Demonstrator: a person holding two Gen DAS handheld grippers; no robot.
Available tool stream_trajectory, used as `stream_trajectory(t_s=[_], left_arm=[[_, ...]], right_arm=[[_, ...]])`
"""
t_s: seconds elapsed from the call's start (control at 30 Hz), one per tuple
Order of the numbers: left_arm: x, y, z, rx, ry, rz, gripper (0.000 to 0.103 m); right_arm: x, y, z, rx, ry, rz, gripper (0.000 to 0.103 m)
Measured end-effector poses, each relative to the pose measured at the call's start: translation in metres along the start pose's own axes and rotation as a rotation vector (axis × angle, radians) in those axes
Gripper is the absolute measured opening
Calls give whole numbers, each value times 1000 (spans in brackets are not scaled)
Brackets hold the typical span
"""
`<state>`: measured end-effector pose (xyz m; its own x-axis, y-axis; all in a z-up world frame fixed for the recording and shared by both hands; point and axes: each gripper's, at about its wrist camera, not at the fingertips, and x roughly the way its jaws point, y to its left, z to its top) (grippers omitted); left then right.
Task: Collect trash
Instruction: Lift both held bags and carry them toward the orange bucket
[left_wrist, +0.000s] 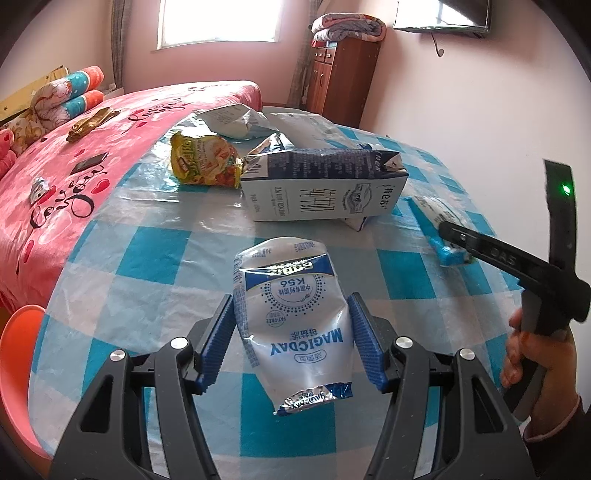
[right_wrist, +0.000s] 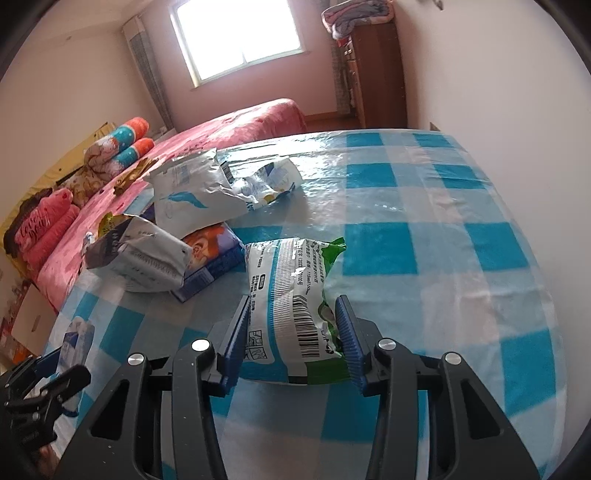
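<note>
My left gripper (left_wrist: 291, 332) is shut on a white and blue yogurt pouch (left_wrist: 291, 314) that sticks out above the blue checked tablecloth (left_wrist: 147, 266). My right gripper (right_wrist: 291, 328) is shut on a white and green snack wrapper (right_wrist: 291, 295); the same wrapper shows in the left wrist view (left_wrist: 439, 229) at the right. Other trash lies further back: a blue and white milk carton (left_wrist: 325, 184), a yellow noodle packet (left_wrist: 203, 162) and a crumpled white bag (left_wrist: 232, 120). In the right wrist view I see the carton (right_wrist: 140, 258), a large white bag (right_wrist: 199, 192) and a small crumpled pouch (right_wrist: 273, 181).
A bed with a pink cover (left_wrist: 74, 155) adjoins the table on the left, with pillows (left_wrist: 66, 96) and a phone (left_wrist: 88, 162) on it. An orange stool (left_wrist: 18, 332) stands at the lower left. A wooden cabinet (left_wrist: 343, 74) stands against the far wall.
</note>
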<state>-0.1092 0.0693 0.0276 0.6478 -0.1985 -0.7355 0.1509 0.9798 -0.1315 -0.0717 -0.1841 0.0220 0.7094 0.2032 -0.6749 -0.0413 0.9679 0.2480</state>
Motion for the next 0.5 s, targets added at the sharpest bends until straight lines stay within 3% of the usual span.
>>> stream_trajectory(t_s=[0.43, 0.47, 0.5], left_arm=[[-33, 22, -3, -30, -68, 2, 62], [-38, 25, -3, -36, -78, 2, 62], [-42, 27, -3, -39, -84, 2, 62]], right_arm=[[-52, 26, -10, 37, -30, 126, 46], [-54, 32, -11, 33, -30, 142, 43], [-56, 38, -10, 27, -28, 160, 31]])
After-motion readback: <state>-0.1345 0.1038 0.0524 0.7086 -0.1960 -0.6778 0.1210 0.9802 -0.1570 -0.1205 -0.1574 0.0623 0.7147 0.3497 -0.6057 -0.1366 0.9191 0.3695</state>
